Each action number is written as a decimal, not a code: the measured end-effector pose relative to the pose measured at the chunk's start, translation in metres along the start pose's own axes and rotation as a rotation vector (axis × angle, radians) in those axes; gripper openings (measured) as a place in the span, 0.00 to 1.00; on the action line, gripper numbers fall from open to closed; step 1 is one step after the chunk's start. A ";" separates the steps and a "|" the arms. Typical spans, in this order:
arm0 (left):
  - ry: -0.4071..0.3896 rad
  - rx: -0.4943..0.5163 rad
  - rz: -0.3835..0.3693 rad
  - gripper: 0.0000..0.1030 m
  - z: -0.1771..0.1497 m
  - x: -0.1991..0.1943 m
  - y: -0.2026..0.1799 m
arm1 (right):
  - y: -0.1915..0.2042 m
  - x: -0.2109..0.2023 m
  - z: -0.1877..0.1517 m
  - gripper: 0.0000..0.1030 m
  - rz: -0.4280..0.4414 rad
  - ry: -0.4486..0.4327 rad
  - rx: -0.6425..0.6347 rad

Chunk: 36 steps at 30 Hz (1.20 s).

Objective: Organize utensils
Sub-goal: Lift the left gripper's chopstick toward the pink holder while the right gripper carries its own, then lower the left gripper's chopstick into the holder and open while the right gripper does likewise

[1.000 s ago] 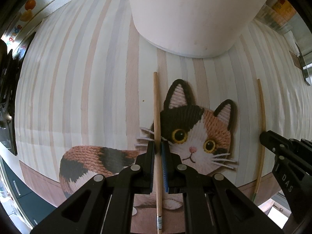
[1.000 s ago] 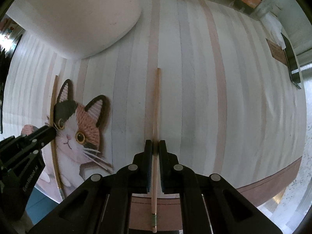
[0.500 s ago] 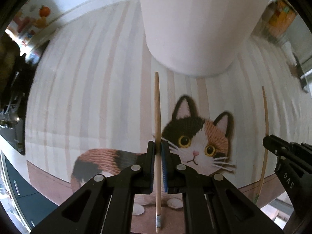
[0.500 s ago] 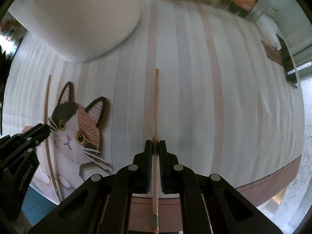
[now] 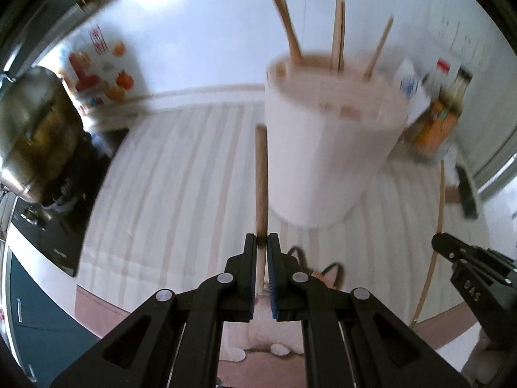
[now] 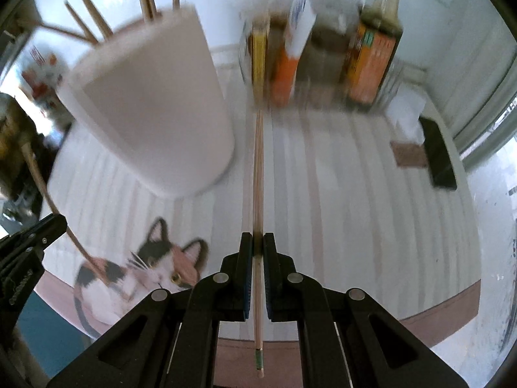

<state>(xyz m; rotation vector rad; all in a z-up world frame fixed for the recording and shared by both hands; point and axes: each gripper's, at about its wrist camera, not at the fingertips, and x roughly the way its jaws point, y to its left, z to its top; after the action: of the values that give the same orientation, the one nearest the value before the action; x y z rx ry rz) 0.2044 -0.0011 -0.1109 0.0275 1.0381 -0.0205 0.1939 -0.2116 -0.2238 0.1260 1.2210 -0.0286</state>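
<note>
Both grippers pinched tight, each on one chopstick. Left gripper (image 5: 262, 242) clamps the thicker chopstick (image 5: 261, 181), which runs straight up the middle of the left wrist frame, its far tip just at the left wall of the white holder (image 5: 326, 161). Right gripper (image 6: 255, 242) clamps a thinner chopstick (image 6: 257, 177), long axis also vertical in frame, tip reaching toward the blurred bottles (image 6: 371, 48) at top centre. In the right wrist view the holder sits upper left of the tongs, so that stick has to swing left to get over the rim. Holder stands on the striped mat (image 5: 181, 174) and already has several sticks poking out of its top. Judging by frame position, the left hand is nearer the holder: its opening is just up and right of that stick's tip. Cat picture (image 6: 155, 268) on the mat lies lower left. Both views motion-blurred.
</note>
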 end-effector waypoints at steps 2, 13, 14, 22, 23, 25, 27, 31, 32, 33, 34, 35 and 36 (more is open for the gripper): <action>-0.035 -0.011 -0.008 0.04 0.007 -0.016 0.001 | -0.003 -0.012 0.009 0.06 0.015 -0.032 0.009; -0.197 -0.076 -0.155 0.04 0.049 -0.105 0.002 | -0.003 -0.104 0.064 0.06 0.177 -0.237 0.077; -0.212 -0.082 -0.178 0.04 0.055 -0.114 0.002 | -0.004 -0.115 0.072 0.06 0.196 -0.262 0.086; -0.316 -0.068 -0.229 0.04 0.109 -0.150 -0.010 | -0.009 -0.169 0.140 0.06 0.264 -0.425 0.129; -0.320 -0.062 -0.224 0.04 0.115 -0.149 -0.011 | -0.008 -0.171 0.149 0.06 0.266 -0.441 0.135; -0.318 -0.053 -0.212 0.04 0.132 -0.141 -0.015 | -0.006 -0.173 0.165 0.06 0.274 -0.470 0.151; -0.306 -0.044 -0.196 0.04 0.147 -0.127 -0.018 | -0.003 -0.169 0.182 0.06 0.281 -0.491 0.164; -0.255 -0.030 -0.173 0.04 0.170 -0.092 -0.024 | 0.010 -0.148 0.211 0.06 0.282 -0.527 0.181; -0.240 -0.032 -0.173 0.04 0.173 -0.083 -0.023 | 0.014 -0.140 0.218 0.06 0.281 -0.533 0.181; -0.221 -0.029 -0.171 0.04 0.178 -0.072 -0.023 | 0.018 -0.130 0.223 0.06 0.276 -0.536 0.183; -0.203 -0.033 -0.169 0.04 0.181 -0.062 -0.022 | 0.021 -0.124 0.225 0.06 0.275 -0.538 0.187; -0.184 -0.035 -0.172 0.04 0.184 -0.051 -0.021 | 0.025 -0.115 0.228 0.06 0.277 -0.539 0.190; -0.172 -0.037 -0.172 0.04 0.185 -0.045 -0.019 | 0.029 -0.105 0.232 0.06 0.276 -0.540 0.191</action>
<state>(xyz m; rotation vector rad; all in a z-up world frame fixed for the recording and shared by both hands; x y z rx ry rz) 0.3406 -0.0264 0.0217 -0.0958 0.8664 -0.1570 0.3770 -0.2141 -0.0446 0.4246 0.6525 0.0586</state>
